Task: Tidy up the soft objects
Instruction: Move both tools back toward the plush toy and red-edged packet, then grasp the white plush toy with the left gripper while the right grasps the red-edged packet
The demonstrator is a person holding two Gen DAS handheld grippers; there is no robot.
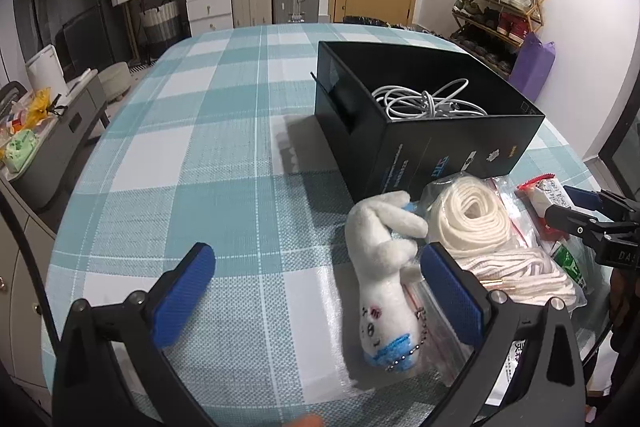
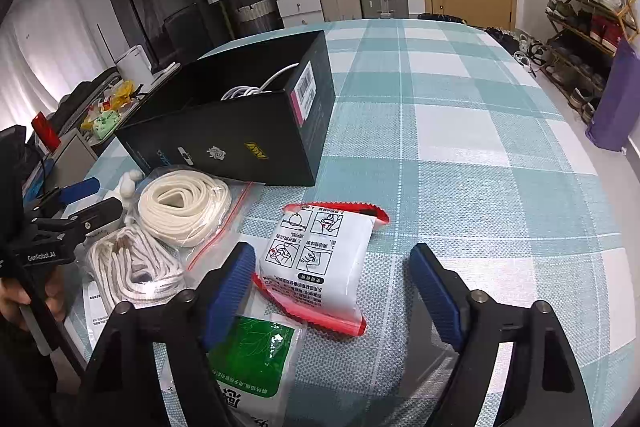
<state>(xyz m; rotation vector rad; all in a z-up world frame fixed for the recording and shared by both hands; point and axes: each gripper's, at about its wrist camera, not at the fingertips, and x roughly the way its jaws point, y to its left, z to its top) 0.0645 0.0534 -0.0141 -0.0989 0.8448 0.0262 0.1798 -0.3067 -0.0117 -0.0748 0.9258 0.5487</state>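
White plush toy (image 1: 384,275) lies on its side on the checked tablecloth (image 1: 224,155), head toward the camera, bead chain trailing from its neck; its body sits between the spread fingers of the left gripper (image 1: 316,291), nearer the right-hand pad, neither pad touching it. Left jaws wide, holding nothing; judged to be lined up for a pinch across the toy's middle. Just beside the toy, partly under it, clear zip bags: one with a coil of cream rope (image 2: 184,203), one with a bundle of white cord (image 2: 132,267). The soft items are heaped close to the black box (image 1: 424,123), likely so each needs only a short carry; the box is open-topped and already holds a tangle of white cable (image 1: 424,99). Right gripper (image 2: 332,291) also spread wide and empty, straddling a white packet with red edges (image 2: 324,263); its left pad overlaps a green-printed packet (image 2: 252,359), contact uncertain. Both packets lie flat on the cloth, apart from the box.
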